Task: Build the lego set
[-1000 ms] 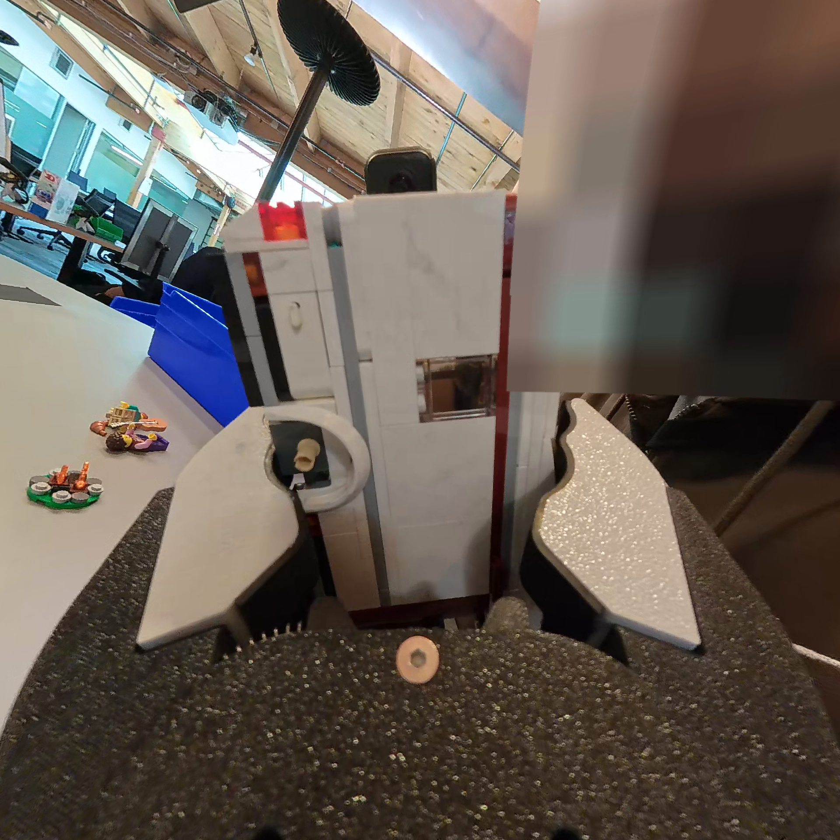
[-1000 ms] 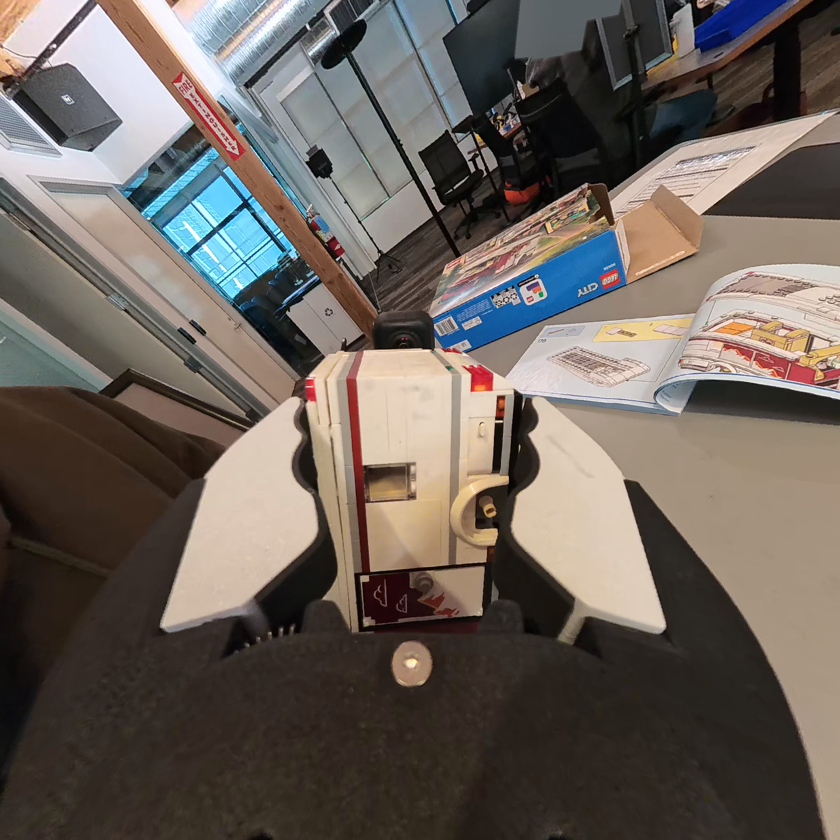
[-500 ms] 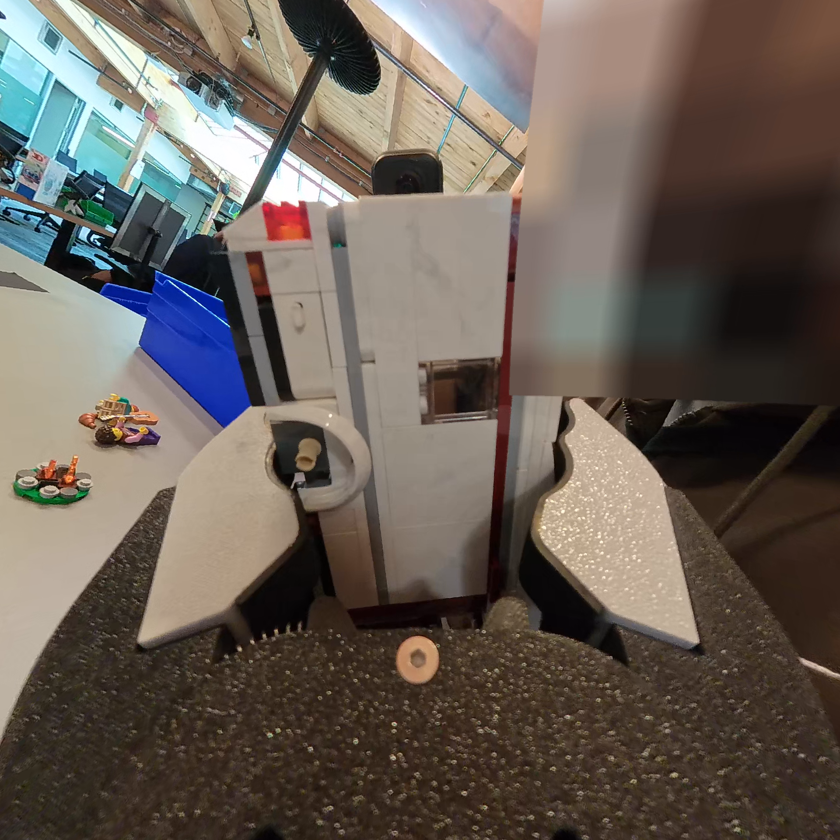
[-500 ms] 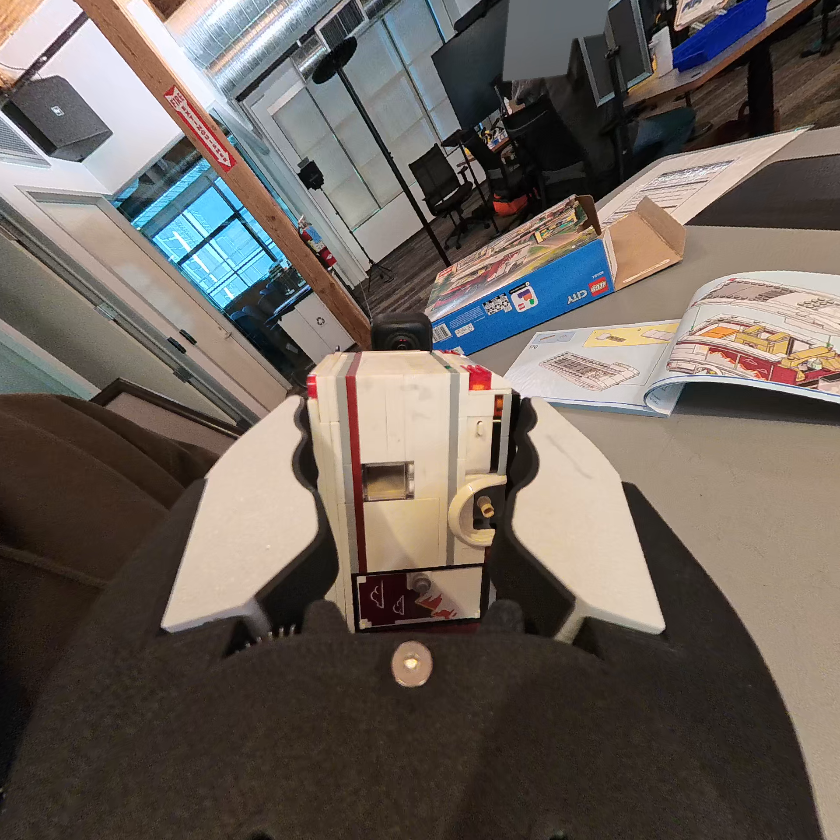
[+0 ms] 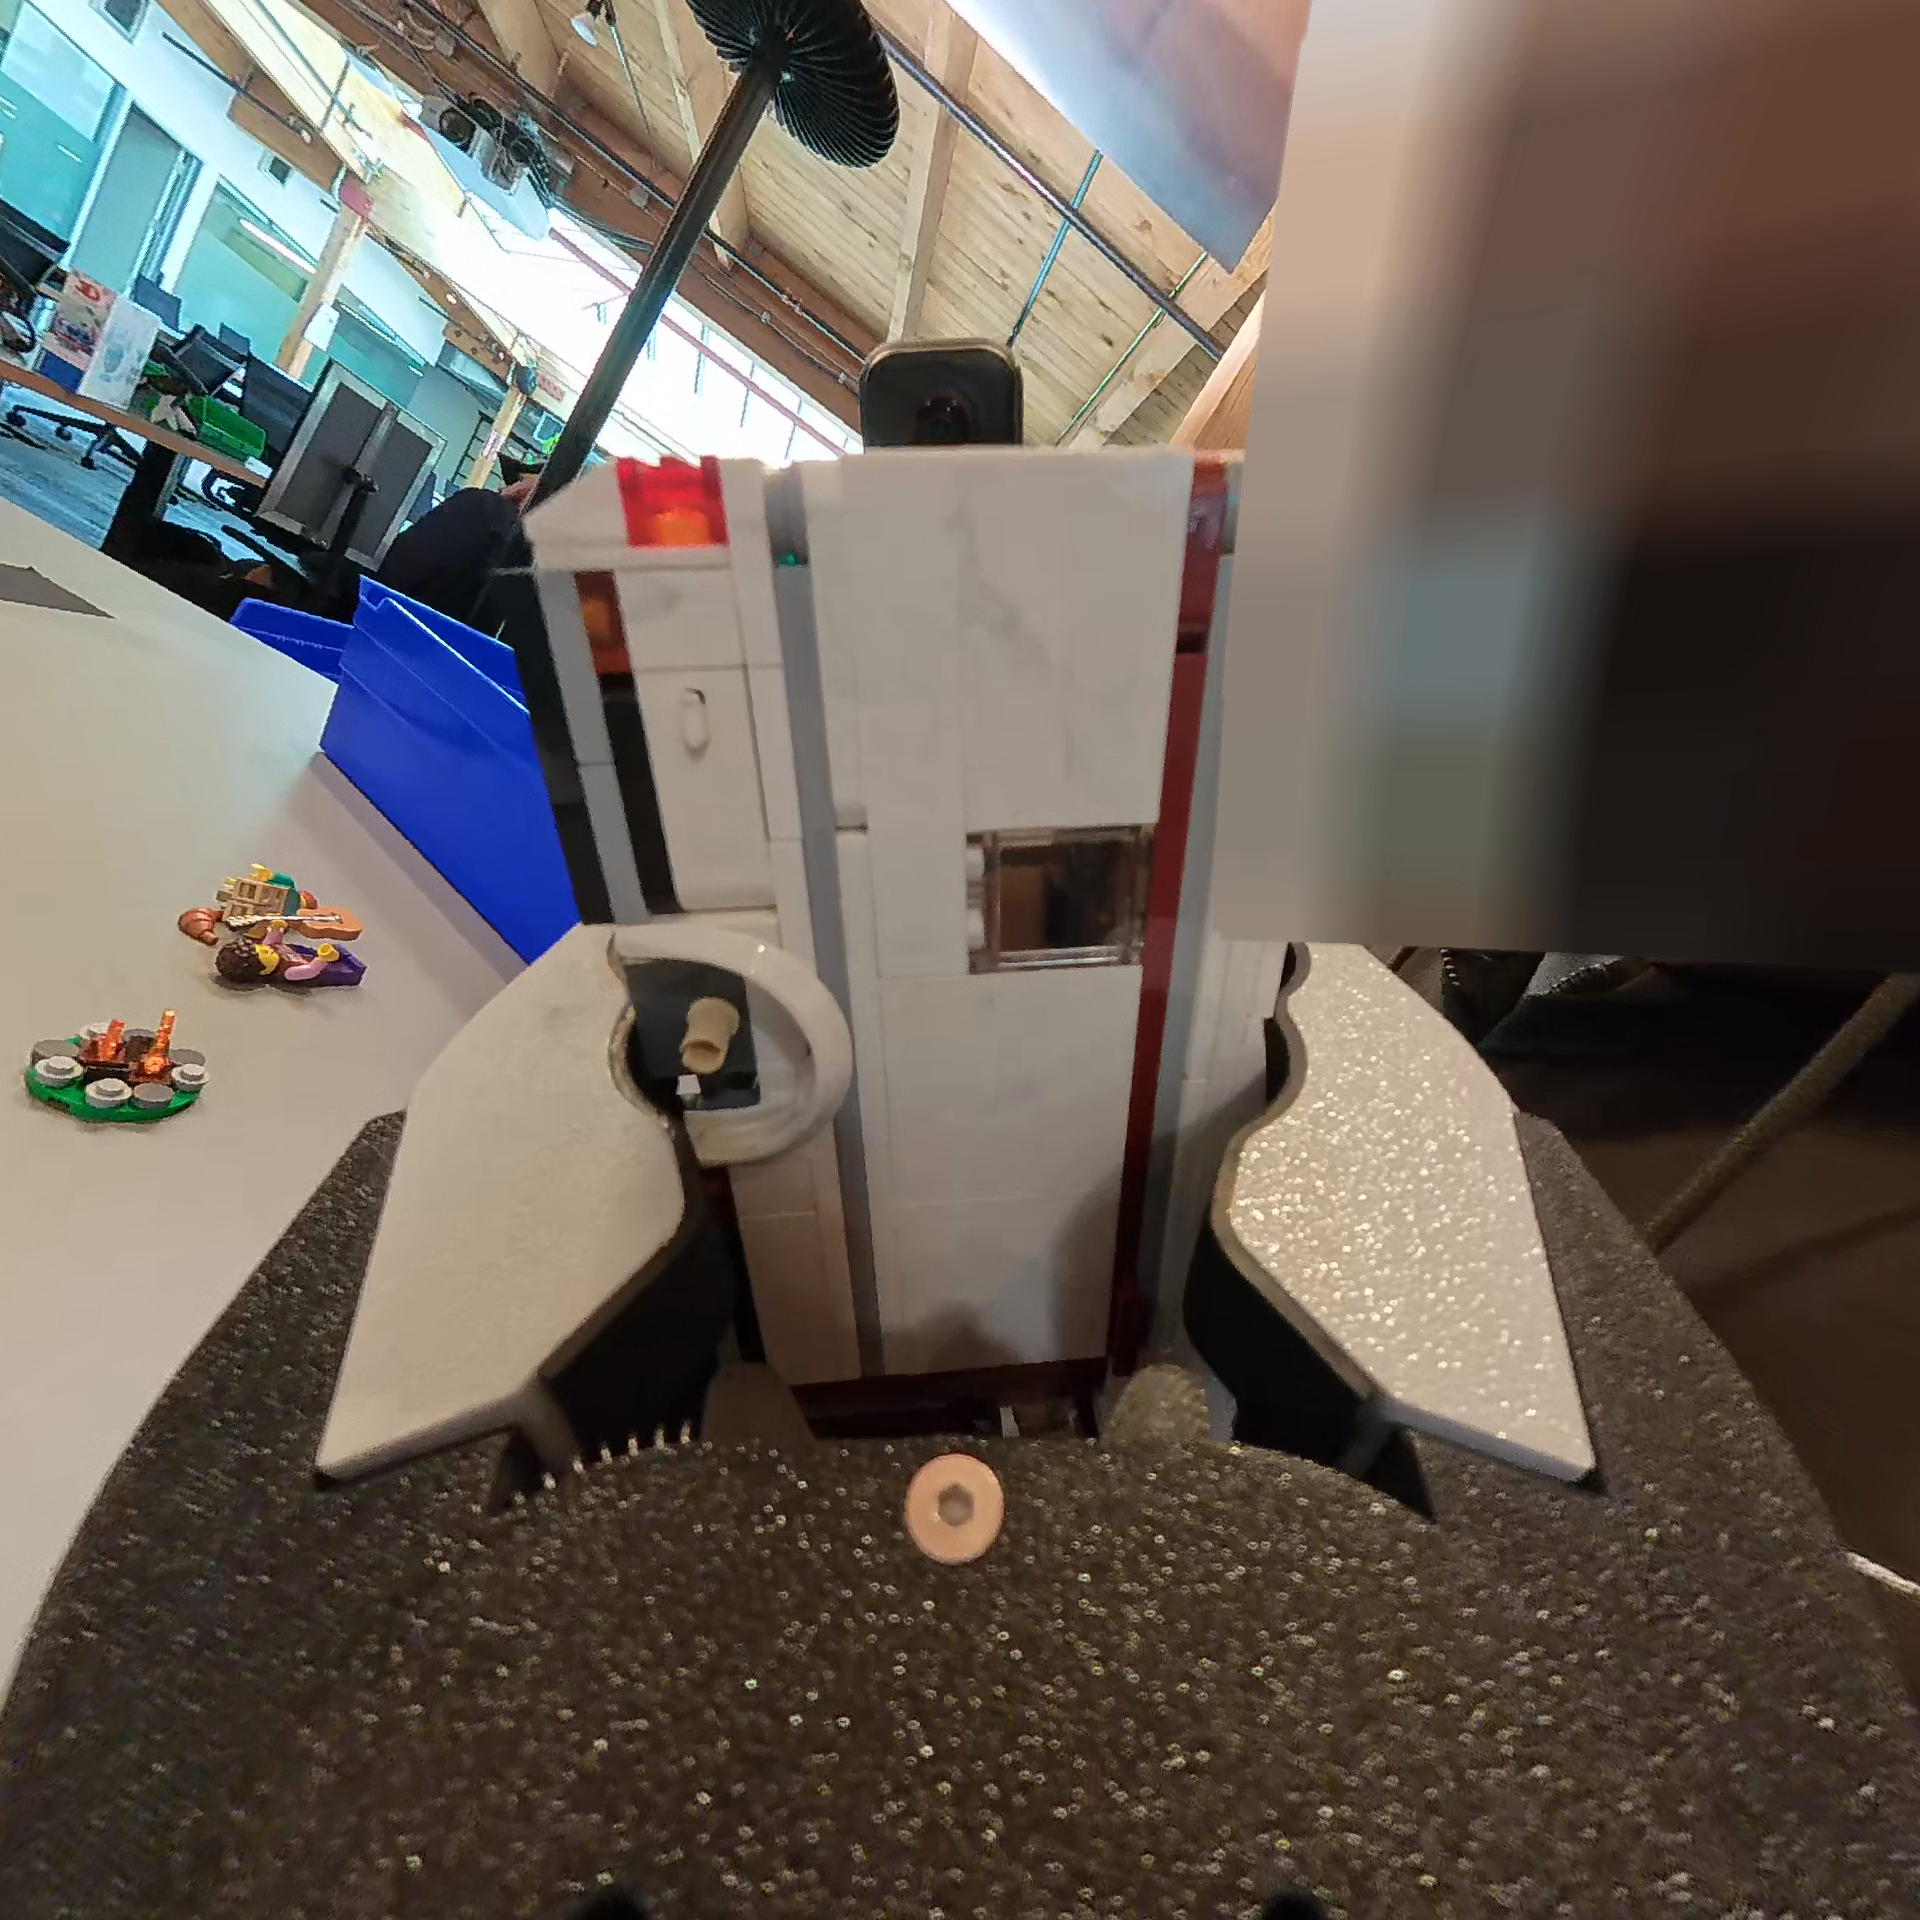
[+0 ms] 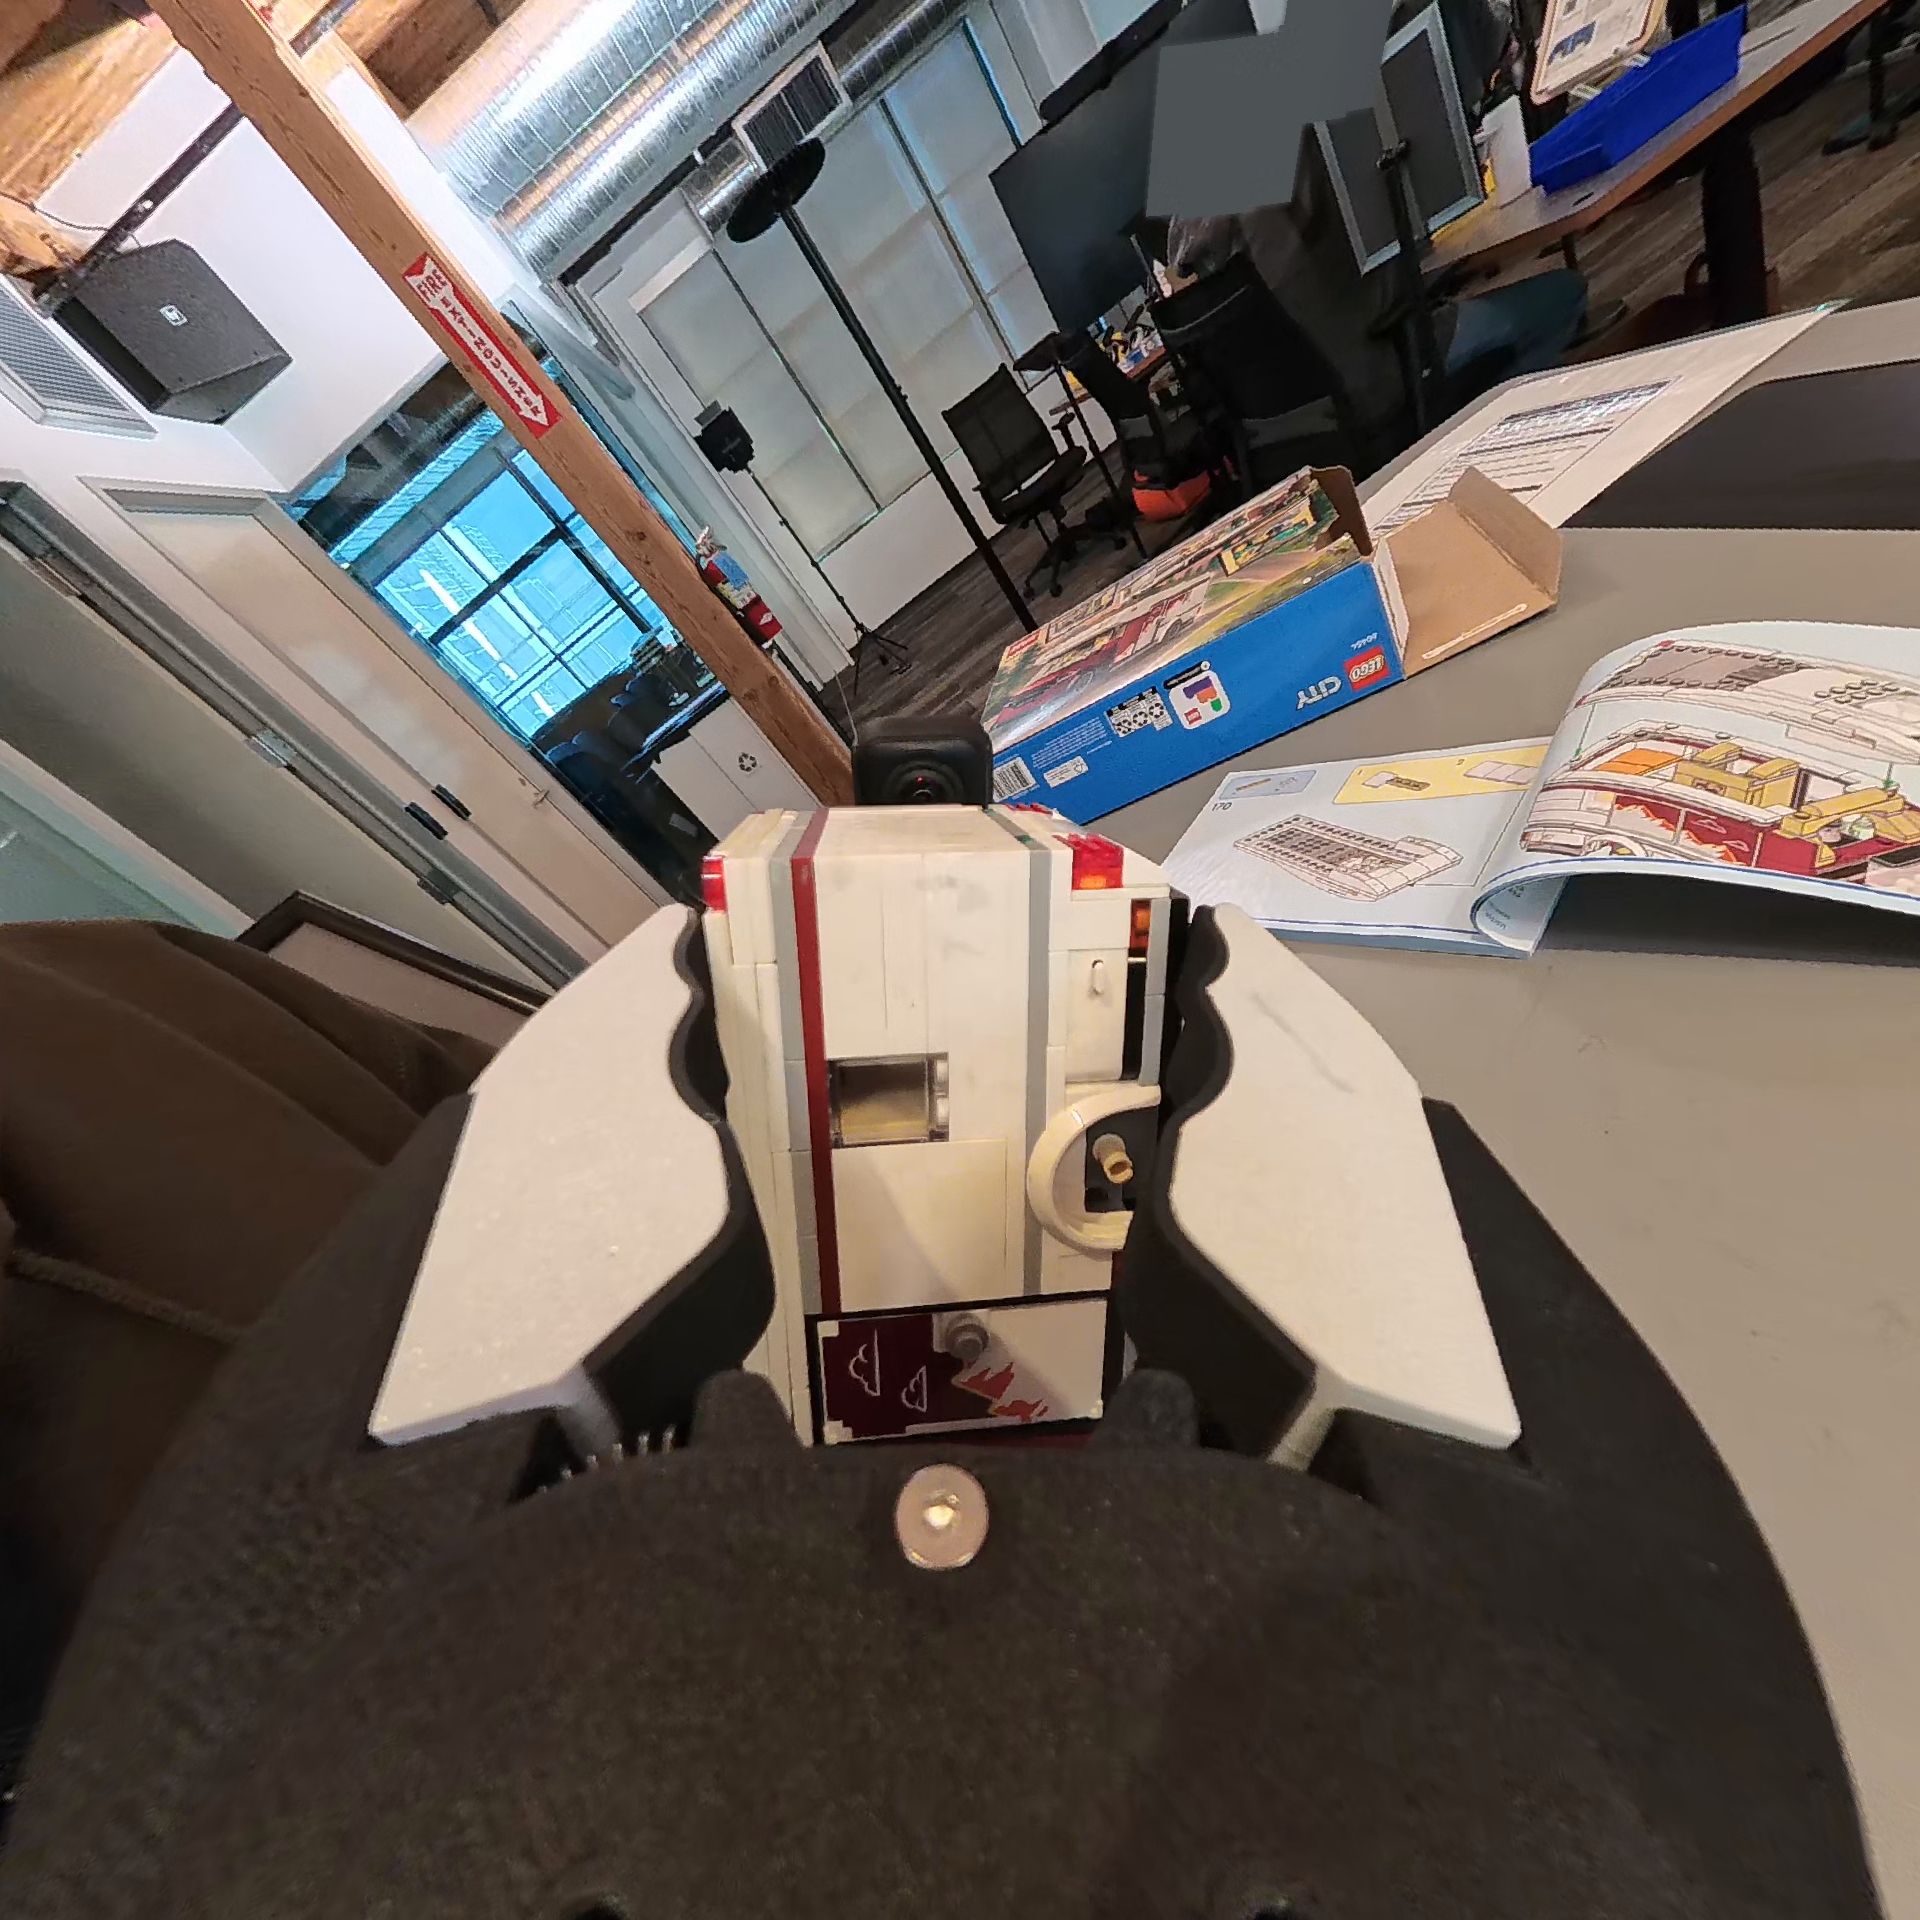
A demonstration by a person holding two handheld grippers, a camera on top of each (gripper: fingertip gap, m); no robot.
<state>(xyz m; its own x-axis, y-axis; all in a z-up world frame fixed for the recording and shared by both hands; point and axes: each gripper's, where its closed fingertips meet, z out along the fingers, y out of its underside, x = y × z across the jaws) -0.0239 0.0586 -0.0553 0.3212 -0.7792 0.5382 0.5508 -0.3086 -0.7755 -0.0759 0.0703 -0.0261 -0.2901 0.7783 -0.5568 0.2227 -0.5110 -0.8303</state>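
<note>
The brick model (image 5: 997, 831) is clamped at one end by the left gripper (image 5: 966, 1049). Its long axis runs straight ahead toward 12 o'clock, and a white wheel arch (image 5: 774, 1049) lies at the left finger (image 5: 520, 1174). The right finger (image 5: 1382, 1195) is set against the model's dark red stripe side. The opposite end of the model (image 6: 935, 1039) is clamped by the right gripper (image 6: 940, 1049), with both dark pads (image 6: 707, 1039) pressed on its flanks. In that view the model also points to 12 o'clock, with a small window (image 6: 883, 1101) on the upper face and a printed dark red panel at the near end. A black camera (image 5: 940, 400) is seen just past the far end of the model in each view.

At 9 o'clock in the left view, a green campfire plate (image 5: 114, 1070) and toy figures (image 5: 281, 935) lie on the grey table (image 5: 156, 779). A blue bin (image 5: 436, 717) stands beyond them at 10 o'clock.

At 2 o'clock in the right view, an open instruction booklet (image 6: 1558, 821) lies on the table. A blue toy box (image 6: 1195, 644) bearing printed logos and writing lies farther off at 1 o'clock. A red sign with white lettering is fixed to a wooden beam (image 6: 488, 353) at 11 o'clock.
</note>
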